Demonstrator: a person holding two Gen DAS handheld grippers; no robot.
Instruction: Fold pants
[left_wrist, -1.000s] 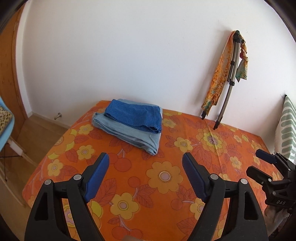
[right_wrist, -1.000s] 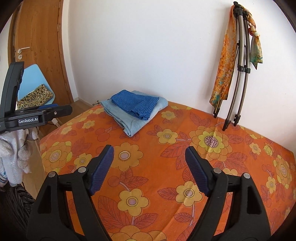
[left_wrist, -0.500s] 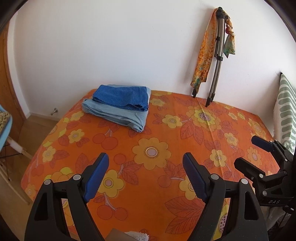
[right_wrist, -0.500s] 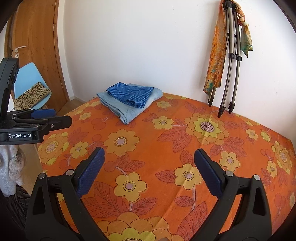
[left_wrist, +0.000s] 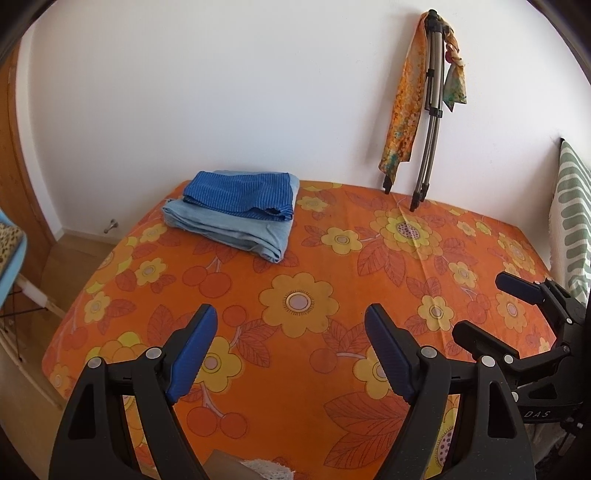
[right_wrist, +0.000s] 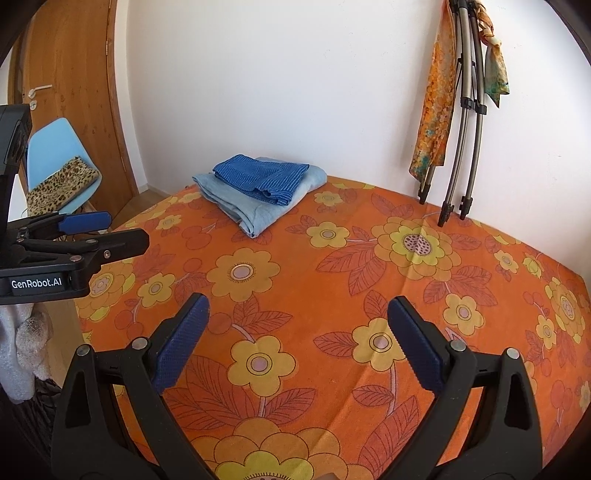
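A: How far along is the folding judged to be?

B: Two garments are seen already folded and stacked at about eleven o'clock on the bed: dark blue striped pants (left_wrist: 240, 195) laid on top of a light blue folded piece (left_wrist: 236, 230). No unfolded pants are seen on the bedspread; whether more are left cannot be told.

A: And the grippers?

B: The left gripper (left_wrist: 288, 350) is held with its jaws apart and nothing between them. The right gripper (right_wrist: 297, 341) has just been spread wider, and nothing is gripped there either. Both are held well apart from the stack.

A: The surface and the room?

B: An orange floral bedspread (right_wrist: 369, 258) is spread flat. A folded tripod (right_wrist: 465, 110) draped with scarves is leaned on the white wall at one o'clock; a blue chair (right_wrist: 55, 162) and a wooden door (right_wrist: 70, 55) are found at ten o'clock.
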